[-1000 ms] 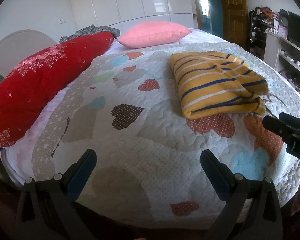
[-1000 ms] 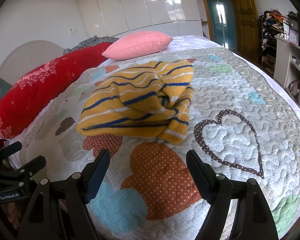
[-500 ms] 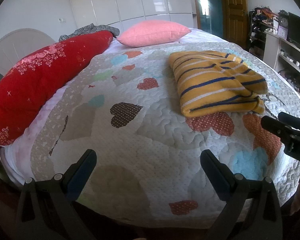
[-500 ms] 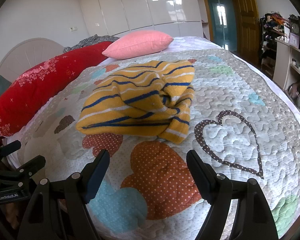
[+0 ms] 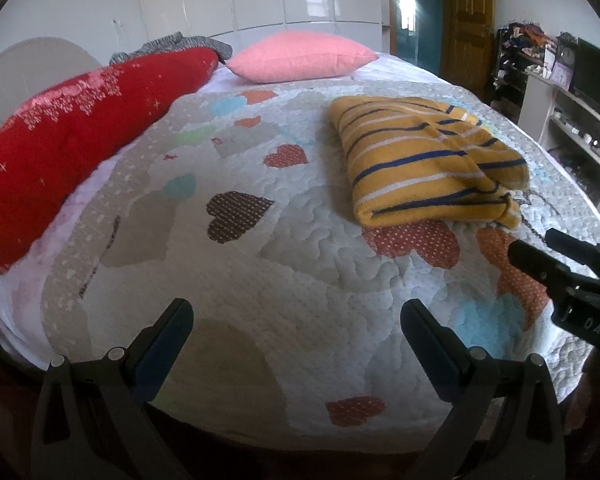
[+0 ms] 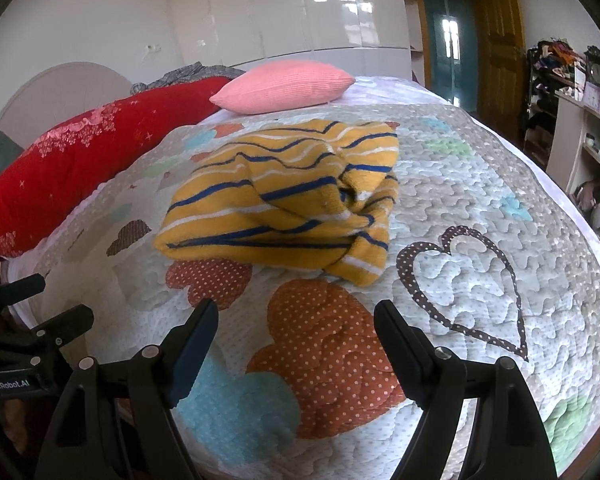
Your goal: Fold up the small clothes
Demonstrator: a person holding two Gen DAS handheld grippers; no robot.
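A yellow garment with blue and white stripes lies folded into a thick bundle on the heart-patterned quilt. In the right wrist view the garment lies just beyond my right gripper, which is open and empty over the quilt. My left gripper is open and empty near the bed's front edge, well left of the garment. The right gripper also shows at the right edge of the left wrist view.
A long red bolster lies along the bed's left side and a pink pillow at the head. Shelves and a desk stand to the right of the bed. White wardrobes line the far wall.
Both grippers have drawn back and lowered slightly; the garment sits a little farther off in both views. The garment itself has not moved.
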